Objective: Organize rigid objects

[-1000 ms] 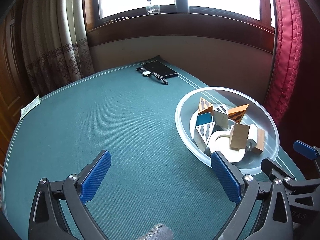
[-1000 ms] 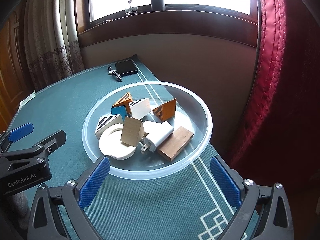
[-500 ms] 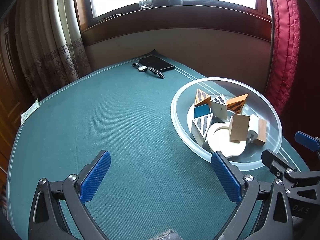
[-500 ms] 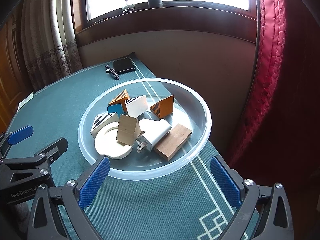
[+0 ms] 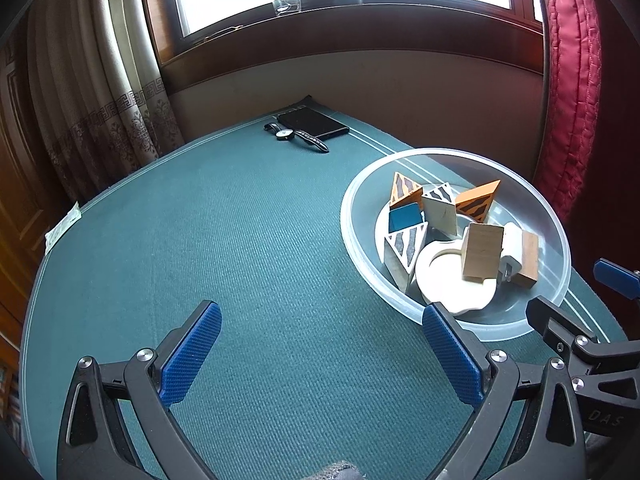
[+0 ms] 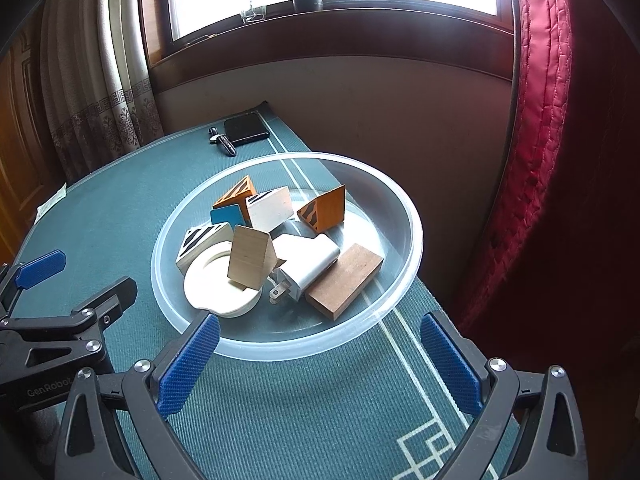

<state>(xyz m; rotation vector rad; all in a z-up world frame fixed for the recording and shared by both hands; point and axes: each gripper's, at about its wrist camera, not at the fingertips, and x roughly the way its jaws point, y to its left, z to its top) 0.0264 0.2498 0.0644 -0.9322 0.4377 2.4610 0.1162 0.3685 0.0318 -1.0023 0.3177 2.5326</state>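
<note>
A clear plastic bowl (image 6: pixel 404 208) (image 5: pixel 352 232) stands on the green mat at the table's right side. It holds several wooden blocks, a white charger (image 6: pixel 308 264), a brown block (image 6: pixel 344 280) and a white ring-shaped disc (image 6: pixel 216 288). My right gripper (image 6: pixel 320 360) is open and empty, just short of the bowl's near rim. My left gripper (image 5: pixel 320 352) is open and empty over bare mat, left of the bowl. Each gripper shows at the edge of the other's view.
A black phone (image 5: pixel 312 122) and a wristwatch (image 5: pixel 296 136) lie at the table's far edge under the window. A paper slip (image 5: pixel 62 226) lies at the left edge. A red curtain (image 6: pixel 560 140) hangs right; patterned curtains hang left.
Both grippers have drawn back and risen slightly, so the bowl sits a little farther off. Nothing was taken hold of or let go.
</note>
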